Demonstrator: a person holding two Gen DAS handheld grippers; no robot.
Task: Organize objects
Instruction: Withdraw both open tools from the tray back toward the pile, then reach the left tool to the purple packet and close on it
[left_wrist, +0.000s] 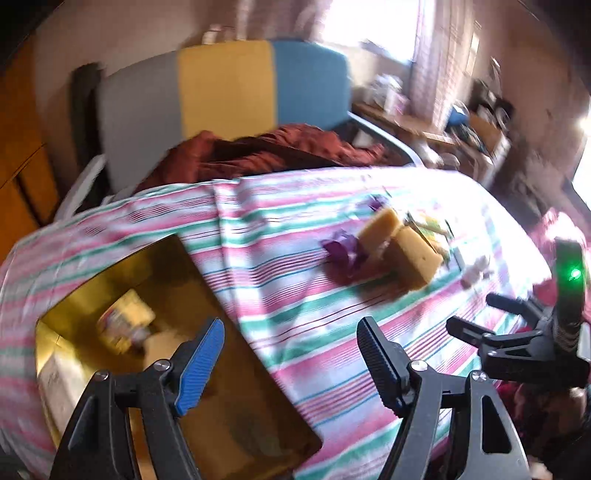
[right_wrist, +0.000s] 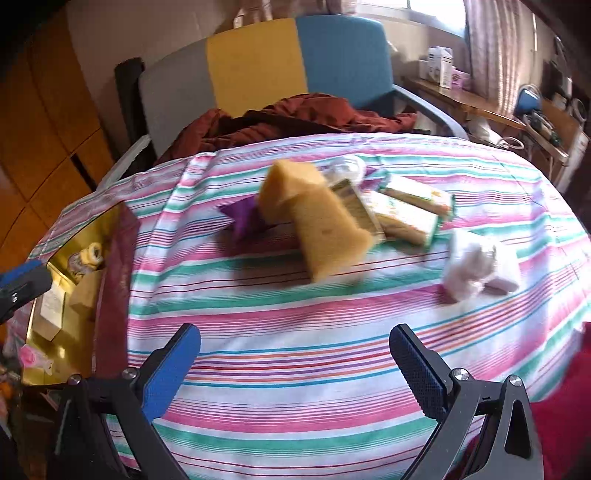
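Note:
Two yellow sponges (right_wrist: 325, 232) (left_wrist: 413, 254) lie mid-table on the striped cloth (right_wrist: 295, 332), beside a purple wrapped piece (right_wrist: 243, 218) (left_wrist: 343, 254), flat printed packets (right_wrist: 410, 210) and a white crumpled bag (right_wrist: 476, 266). A gold box (left_wrist: 92, 284) (right_wrist: 88, 225) at the table's left holds a yellow packet (left_wrist: 123, 321), small rolls and cartons. My left gripper (left_wrist: 291, 354) is open and empty, hovering over the box's right edge. My right gripper (right_wrist: 295, 354) is open and empty above the cloth, in front of the sponges; it also shows in the left wrist view (left_wrist: 476, 314).
A chair (right_wrist: 258, 70) with grey, yellow and blue back stands behind the table, with a rust-red cloth (right_wrist: 295, 114) on its seat. A wooden cabinet (right_wrist: 44, 129) is at the left. A cluttered desk (right_wrist: 491, 103) stands at the back right by the window.

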